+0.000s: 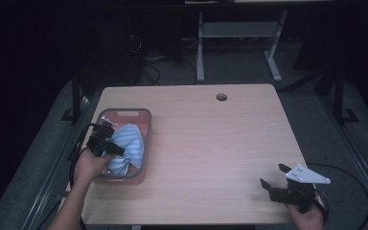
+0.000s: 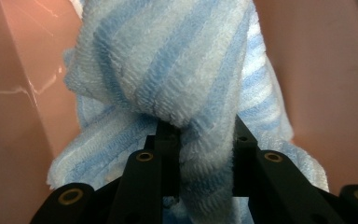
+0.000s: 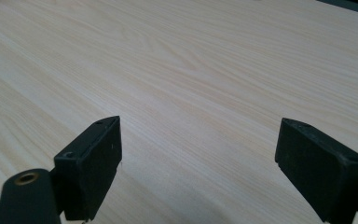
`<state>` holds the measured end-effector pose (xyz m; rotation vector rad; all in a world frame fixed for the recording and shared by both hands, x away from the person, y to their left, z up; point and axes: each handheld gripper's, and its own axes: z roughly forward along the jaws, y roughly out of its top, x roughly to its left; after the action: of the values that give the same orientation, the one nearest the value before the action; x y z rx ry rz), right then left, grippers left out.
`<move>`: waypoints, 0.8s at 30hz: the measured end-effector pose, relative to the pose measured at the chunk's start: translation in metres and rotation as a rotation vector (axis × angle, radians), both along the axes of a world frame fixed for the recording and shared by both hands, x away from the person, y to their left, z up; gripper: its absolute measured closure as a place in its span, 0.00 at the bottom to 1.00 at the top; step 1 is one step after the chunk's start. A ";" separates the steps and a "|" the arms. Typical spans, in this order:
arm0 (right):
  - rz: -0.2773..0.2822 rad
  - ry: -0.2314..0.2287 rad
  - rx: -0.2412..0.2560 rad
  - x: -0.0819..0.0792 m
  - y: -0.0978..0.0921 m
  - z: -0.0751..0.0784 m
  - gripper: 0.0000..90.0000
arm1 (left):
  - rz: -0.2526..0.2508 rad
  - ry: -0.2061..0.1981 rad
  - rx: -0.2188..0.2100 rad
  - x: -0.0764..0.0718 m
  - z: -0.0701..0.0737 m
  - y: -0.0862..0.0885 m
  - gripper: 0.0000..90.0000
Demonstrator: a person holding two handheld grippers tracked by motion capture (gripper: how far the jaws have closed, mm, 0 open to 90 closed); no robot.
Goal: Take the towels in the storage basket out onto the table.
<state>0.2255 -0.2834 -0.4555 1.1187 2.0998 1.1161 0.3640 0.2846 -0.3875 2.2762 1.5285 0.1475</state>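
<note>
towel (image 2: 177,70): blue and white striped terry, lying bunched in the pink basket (image 1: 146,143) at the table's (image 1: 211,143) left side. i judge it soft, light and limp, with pile that grips rather than slips; not fragile. it will sag and trail once lifted, so a thick fold near the top of the heap is the place to take it. my left gripper (image 2: 200,140) has its 2 jaws pinched on such a fold, angled down into the basket, hand (image 1: 90,165) low at the near rim. my right gripper (image 3: 198,163) hovers over bare wood at the near right corner, jaws wide and empty, pointing toward the basket side.
</note>
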 end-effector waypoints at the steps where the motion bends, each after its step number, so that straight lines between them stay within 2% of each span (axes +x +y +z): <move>1: -0.002 0.001 0.001 0.000 0.000 0.000 0.16 | -0.003 -0.005 -0.008 -0.001 0.002 0.001 0.80; 11: -0.013 -0.002 0.002 -0.002 -0.002 0.001 0.16 | -0.014 -0.058 -0.118 -0.012 0.020 0.013 0.80; 19: -0.014 -0.001 -0.002 -0.002 -0.003 0.001 0.16 | -0.054 -0.104 -0.157 -0.018 0.038 0.016 0.80; 24: -0.016 -0.002 -0.002 -0.002 -0.003 0.001 0.16 | -0.049 -0.126 -0.192 -0.021 0.049 0.021 0.79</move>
<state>0.2232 -0.2861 -0.4542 1.1310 2.0869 1.1075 0.3435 0.3053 -0.3386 2.1099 1.3605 0.1221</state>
